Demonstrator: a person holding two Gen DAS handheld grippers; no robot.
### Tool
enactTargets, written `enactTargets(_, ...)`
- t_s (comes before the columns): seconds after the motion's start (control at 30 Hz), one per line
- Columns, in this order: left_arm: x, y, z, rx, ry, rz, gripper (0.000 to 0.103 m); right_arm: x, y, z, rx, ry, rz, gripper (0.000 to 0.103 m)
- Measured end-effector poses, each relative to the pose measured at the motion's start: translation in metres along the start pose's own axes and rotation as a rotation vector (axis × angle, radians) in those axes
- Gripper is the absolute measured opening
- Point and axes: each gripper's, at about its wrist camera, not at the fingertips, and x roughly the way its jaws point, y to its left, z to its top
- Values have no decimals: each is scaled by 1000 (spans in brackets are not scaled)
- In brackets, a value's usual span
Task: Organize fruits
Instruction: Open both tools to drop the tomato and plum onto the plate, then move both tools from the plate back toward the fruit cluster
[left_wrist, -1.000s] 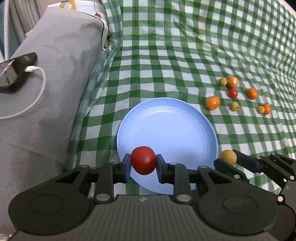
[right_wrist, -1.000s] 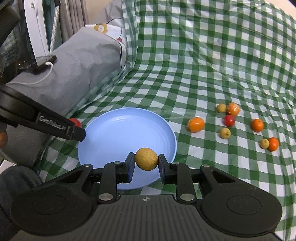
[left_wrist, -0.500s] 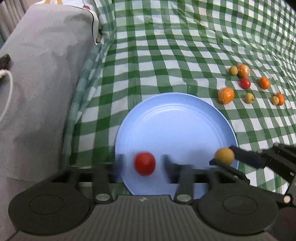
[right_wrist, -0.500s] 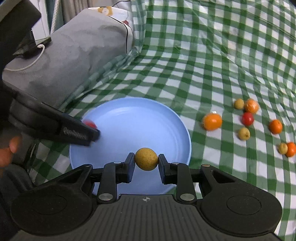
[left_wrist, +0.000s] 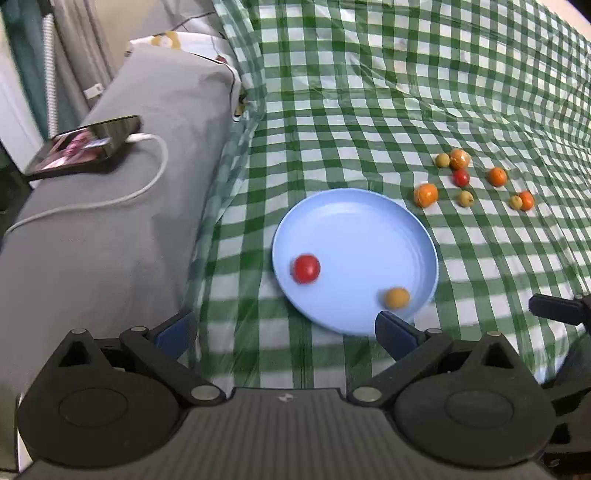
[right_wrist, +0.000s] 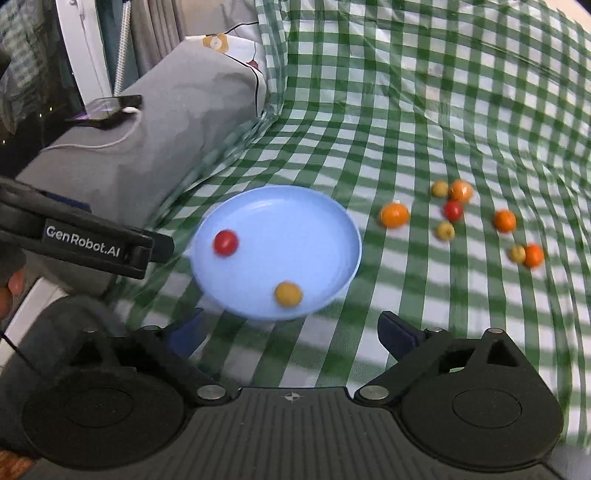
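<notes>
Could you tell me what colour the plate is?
Light blue plate, clearest in the left wrist view.

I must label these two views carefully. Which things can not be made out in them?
- Black phone, left wrist view: screen content blurred.
- Small yellowish fruit, right wrist view: motion blur; touching the orange fruit or not, unclear.
- Right gripper, left wrist view: cut off by the right edge.
- Hand, right wrist view: cut off by the left edge.

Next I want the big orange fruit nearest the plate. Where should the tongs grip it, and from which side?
Grip the big orange fruit across its round middle, coming down from above. It lies alone on the cloth, clear of the blue plate and the nearest yellow fruit.
</notes>
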Motion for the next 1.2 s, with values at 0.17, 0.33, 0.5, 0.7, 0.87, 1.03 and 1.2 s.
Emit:
enactTargets(0.17,-34,-2,-20,-16,-16,1,103,-41,11,-12,15,-72,-15,100)
enactTargets(0.33,-63,-6,-37,-25,-53,9,103,-73,19,-20,13,-139,-31,102)
enactTargets(0.5,-81,-8,-48,-32,-78,12,102,-92,31,-30,0,-164,-36,102)
enactTargets(0.7,-96,-10,-50,-29,-106,16,103,-106,35,-33,-9,-198,-44,102)
enactTargets(0.87,-98,-12,-49,-30,-109,13,103,-107,35,-35,-6,-199,-46,102)
enactTargets(1.03,-95,-14,-46,-25,-101,11,103,-105,33,-35,8,-193,-46,102)
enactTargets(1.2,-89,-20,-41,-8,-91,13,103,-100,25,-34,35,-184,-47,102)
